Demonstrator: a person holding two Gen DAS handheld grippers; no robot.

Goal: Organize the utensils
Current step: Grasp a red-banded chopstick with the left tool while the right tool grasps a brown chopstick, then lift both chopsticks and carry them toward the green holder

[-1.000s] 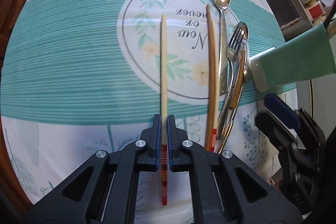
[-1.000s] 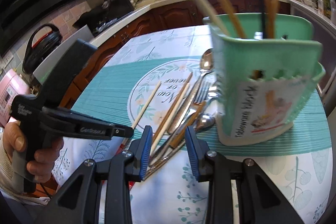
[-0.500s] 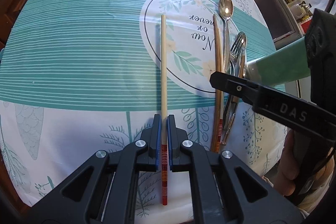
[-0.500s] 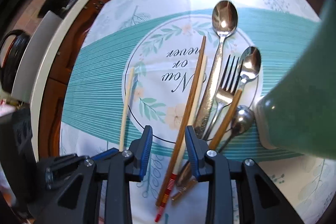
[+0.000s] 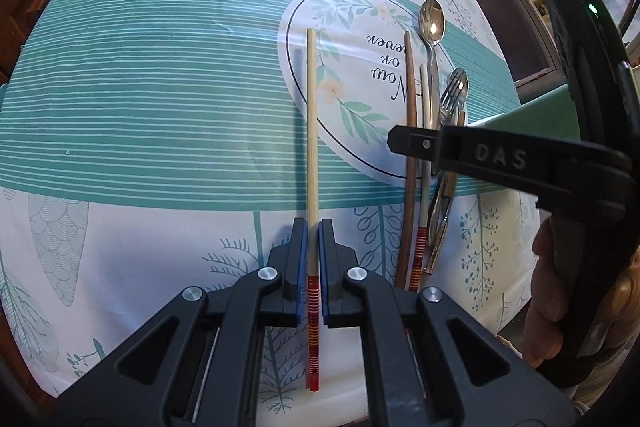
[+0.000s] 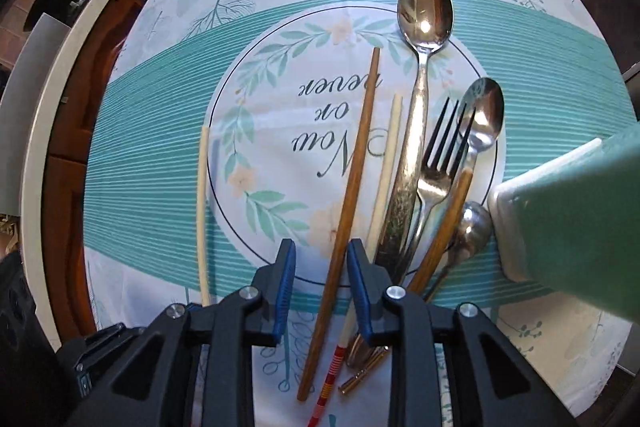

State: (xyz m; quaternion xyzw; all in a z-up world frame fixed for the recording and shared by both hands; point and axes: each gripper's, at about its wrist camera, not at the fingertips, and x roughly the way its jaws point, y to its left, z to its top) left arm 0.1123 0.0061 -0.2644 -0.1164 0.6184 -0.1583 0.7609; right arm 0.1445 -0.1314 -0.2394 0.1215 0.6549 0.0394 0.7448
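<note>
My left gripper [image 5: 313, 227] is shut on a pale chopstick [image 5: 312, 131] with a red-striped end, which points away over the table. The same chopstick [image 6: 202, 211] shows at the left of the right wrist view. My right gripper [image 6: 322, 255] points down over the utensil pile. Its jaws are closing with a brown chopstick [image 6: 352, 179] between them, close to the right pad but not pinched. Beside it lie a second pale chopstick [image 6: 388, 163], a large spoon [image 6: 424, 11], a fork [image 6: 436, 163] and a wooden-handled spoon [image 6: 482, 115].
A green utensil holder [image 6: 580, 227] stands at the right, with another small spoon [image 6: 472, 227] against its base. A teal-striped tablecloth [image 5: 120, 107] covers the round table. A hand [image 5: 548, 307] holds the right tool's black handle. Wooden cabinets lie beyond the table edge.
My right gripper has tipped from facing the green holder to pointing down at the utensils, and its jaws have narrowed around the brown chopstick. The left gripper shifted a little, still gripping its chopstick.
</note>
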